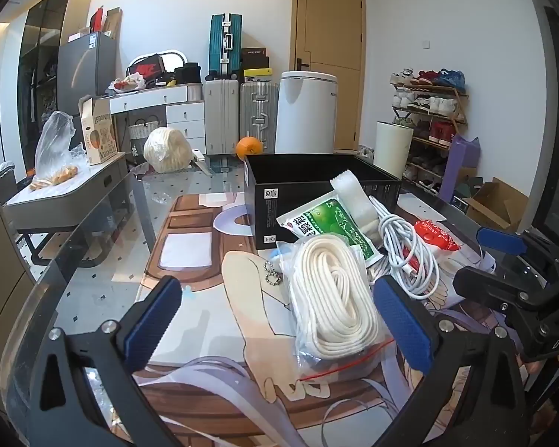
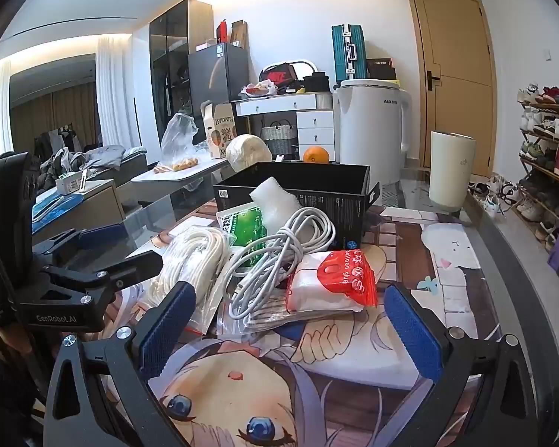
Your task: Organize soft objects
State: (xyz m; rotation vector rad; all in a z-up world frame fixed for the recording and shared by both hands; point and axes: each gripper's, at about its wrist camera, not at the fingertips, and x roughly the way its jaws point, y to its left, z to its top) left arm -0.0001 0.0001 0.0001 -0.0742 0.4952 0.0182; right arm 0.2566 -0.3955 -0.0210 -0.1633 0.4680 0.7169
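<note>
On the printed mat lies a pile: a zip bag of coiled white rope (image 1: pixel 331 298) (image 2: pixel 193 257), a white cable (image 1: pixel 406 246) (image 2: pixel 279 257), a green packet (image 1: pixel 328 223) (image 2: pixel 248 231), a red-and-white packet (image 1: pixel 434 236) (image 2: pixel 335 279) and a white foam roll (image 1: pixel 354 193) (image 2: pixel 275 197). Behind them stands an open black box (image 1: pixel 316 182) (image 2: pixel 316 182). My left gripper (image 1: pixel 279 322) (image 2: pixel 119 249) is open, and the rope bag lies between its fingers, nearer the right pad. My right gripper (image 2: pixel 290 326) (image 1: pixel 492 260) is open just short of the red-and-white packet.
A glass table carries the mat (image 1: pixel 190 298) (image 2: pixel 447 279). An orange (image 1: pixel 249 146) (image 2: pixel 315 155), a wrapped pale ball (image 1: pixel 167 149) and a white cylinder (image 2: pixel 451 171) stand beyond the box. A small ball chain (image 1: pixel 272 273) lies left of the rope bag.
</note>
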